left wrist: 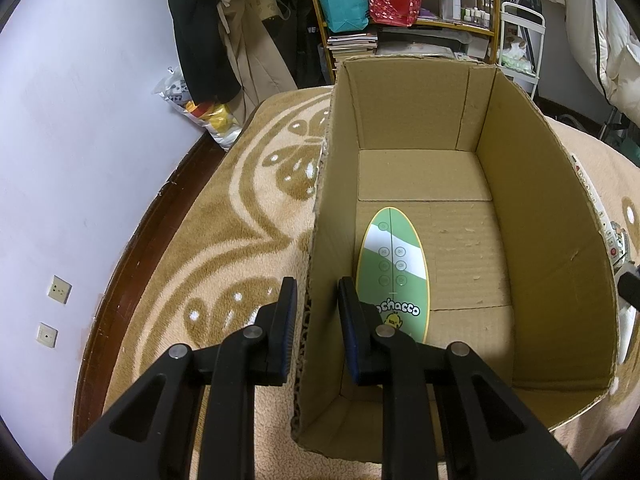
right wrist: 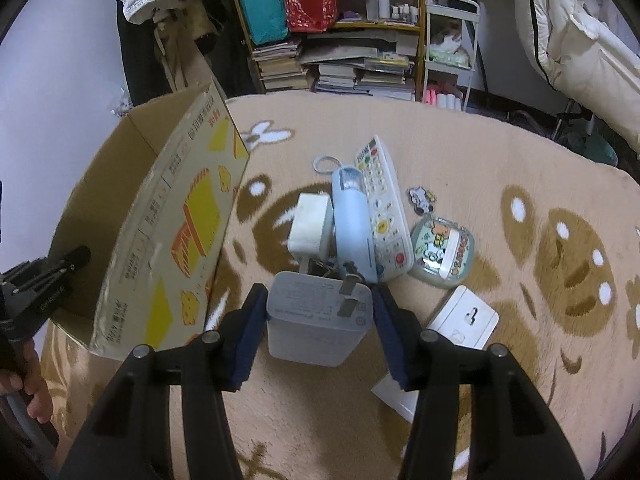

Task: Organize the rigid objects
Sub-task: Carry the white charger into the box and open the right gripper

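Note:
An open cardboard box stands on the bed, and a green oval Pochacco board lies on its floor. My left gripper straddles the box's left wall, one finger outside and one inside, shut on that wall. From the right wrist view, the box is to the left. My right gripper is shut on a pale grey plug adapter, prongs up, just in front of a pile of items.
The pile on the beige blanket holds a white charger, a light-blue device, a white remote, a round cartoon case, a small charm and a white socket plate. A hand holds the left gripper. Bookshelves stand behind.

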Available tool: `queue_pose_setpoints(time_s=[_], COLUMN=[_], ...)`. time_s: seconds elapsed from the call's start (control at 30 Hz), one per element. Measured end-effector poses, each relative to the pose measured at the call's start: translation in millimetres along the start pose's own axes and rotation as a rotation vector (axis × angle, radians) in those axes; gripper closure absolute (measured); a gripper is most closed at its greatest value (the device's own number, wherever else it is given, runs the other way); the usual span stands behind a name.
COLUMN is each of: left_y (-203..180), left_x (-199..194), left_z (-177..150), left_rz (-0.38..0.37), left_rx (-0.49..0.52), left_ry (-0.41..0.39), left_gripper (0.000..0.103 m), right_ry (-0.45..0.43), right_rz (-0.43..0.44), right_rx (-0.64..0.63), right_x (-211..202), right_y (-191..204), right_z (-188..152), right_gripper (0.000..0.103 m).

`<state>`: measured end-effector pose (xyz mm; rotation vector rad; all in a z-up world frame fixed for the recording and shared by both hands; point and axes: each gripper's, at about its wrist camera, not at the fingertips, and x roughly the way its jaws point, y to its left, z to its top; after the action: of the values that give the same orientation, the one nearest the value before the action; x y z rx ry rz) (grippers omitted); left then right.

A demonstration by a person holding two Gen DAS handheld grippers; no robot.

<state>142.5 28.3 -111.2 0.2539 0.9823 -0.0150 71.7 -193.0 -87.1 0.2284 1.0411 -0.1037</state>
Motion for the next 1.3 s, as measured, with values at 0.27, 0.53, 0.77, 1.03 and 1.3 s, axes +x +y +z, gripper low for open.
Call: queue_pose_setpoints(time_s=[0.27,0.53,0.77,1.03,1.3], left_y=[4.4,5.7,5.9,10.0,12.5], left_x=[0.7,0.3,1.2,1.6,2.5], left_z=[0.0,0.5,1.0,-0.2,-1.1], left_rz=[-0.004,-0.025,-0.024,-0.045,-0.052], left_rx=[-0.018,-0.022,-0.027,-0.033,-0.038], left_ry=[0.011,0.009,0.011,0.019,0.02], left_gripper=[0.082,0.085,0.086,0.086,0.085], right_ry=[-0.097,-0.203,-0.308,-0.311,-0.226], right_rz=[0.021,0.033,0.096,0.173,0.151], right_rx=[-0.025,-0.088,-0.175,-0.185,-0.176], right_x=[-12.6,-39.9,-76.3,-64.8,-27.9], right_y=[12.9,39.5,87.1,128.8,125.0], right_z=[26.8,61.8,81.2,80.7,68.2], right_gripper=[0.047,0.047,0.047,0.047,0.047])
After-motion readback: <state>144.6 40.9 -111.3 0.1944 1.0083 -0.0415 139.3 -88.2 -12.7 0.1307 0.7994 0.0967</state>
